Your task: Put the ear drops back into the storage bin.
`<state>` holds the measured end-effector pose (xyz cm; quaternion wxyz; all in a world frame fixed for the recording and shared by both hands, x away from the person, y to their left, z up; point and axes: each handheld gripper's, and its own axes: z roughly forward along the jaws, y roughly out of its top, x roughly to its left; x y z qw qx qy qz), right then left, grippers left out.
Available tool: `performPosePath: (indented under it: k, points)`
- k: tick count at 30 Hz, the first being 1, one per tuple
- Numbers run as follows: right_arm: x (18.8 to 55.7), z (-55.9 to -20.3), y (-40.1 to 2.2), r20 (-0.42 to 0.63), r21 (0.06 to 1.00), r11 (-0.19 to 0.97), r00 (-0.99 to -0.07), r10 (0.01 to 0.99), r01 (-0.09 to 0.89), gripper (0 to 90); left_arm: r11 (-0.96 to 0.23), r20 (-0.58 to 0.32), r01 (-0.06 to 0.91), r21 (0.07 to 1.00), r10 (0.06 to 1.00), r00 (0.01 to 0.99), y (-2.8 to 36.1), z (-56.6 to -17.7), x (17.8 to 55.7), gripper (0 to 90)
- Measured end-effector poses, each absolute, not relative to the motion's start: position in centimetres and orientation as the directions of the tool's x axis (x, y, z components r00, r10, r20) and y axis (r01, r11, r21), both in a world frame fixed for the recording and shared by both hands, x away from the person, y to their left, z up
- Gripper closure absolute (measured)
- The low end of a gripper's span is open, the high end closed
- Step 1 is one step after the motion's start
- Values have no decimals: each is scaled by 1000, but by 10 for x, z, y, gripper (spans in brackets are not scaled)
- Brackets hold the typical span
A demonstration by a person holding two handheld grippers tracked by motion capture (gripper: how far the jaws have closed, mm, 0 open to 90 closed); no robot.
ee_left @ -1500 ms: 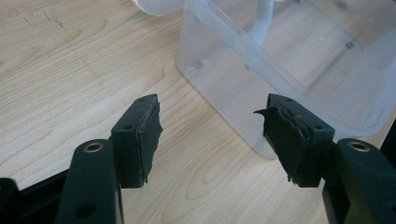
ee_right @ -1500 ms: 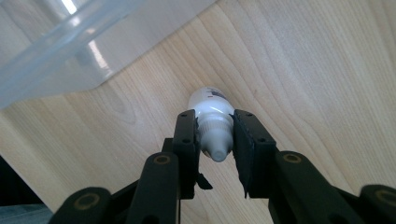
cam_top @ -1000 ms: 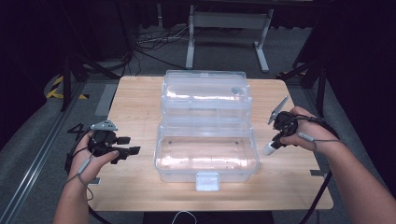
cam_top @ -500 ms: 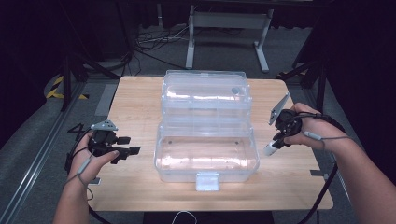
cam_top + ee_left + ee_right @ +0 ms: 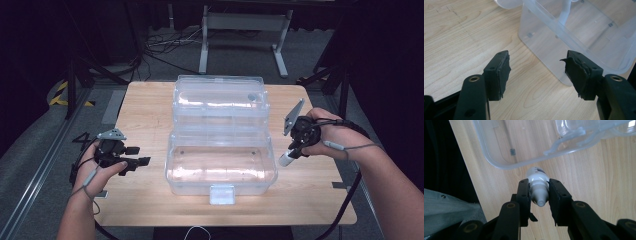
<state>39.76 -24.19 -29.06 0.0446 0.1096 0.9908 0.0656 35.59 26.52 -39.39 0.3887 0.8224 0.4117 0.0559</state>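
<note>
Right gripper view: small white plastic dropper bottle (image 5: pixel 538 185) pinched in the right gripper (image 5: pixel 538 195), beside the clear plastic storage box (image 5: pixel 220 167).
Probably headed in there, so clear the rim before letting go; left gripper (image 5: pixel 537 71) idles open-jawed.

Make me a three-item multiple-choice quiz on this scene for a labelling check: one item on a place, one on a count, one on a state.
1. Where is the small white bottle?
A. Inside the clear plastic box
B. Between the fingers of the right gripper
C. Lying on the table by the left gripper

2. How many bottles are in the clear plastic box?
A. None
B. One
C. Three

3. How does the left gripper stand?
A. Shut on the box wall
B. Shut on the bottle
C. Open, with nothing between its fingers

Answers:
1 B: the right gripper clamps the bottle's neck, beside the box.
2 A: the wooden table shows through its bare bottom.
3 C: only table shows in the gap.
</note>
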Motion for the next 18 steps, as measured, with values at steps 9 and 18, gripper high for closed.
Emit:
performPosePath:
  k: [9, 18]
  points:
    - [390, -282, -225, -90, 142, 978, -982, 165, 152, 715, -359, -229, 634, 685, 719, 656, 265, -394, 356, 370]
    - [385, -279, -207, -82, 130, 985, -988, 128, 117, 716, -362, -227, 632, 685, 718, 658, 265, -394, 356, 370]
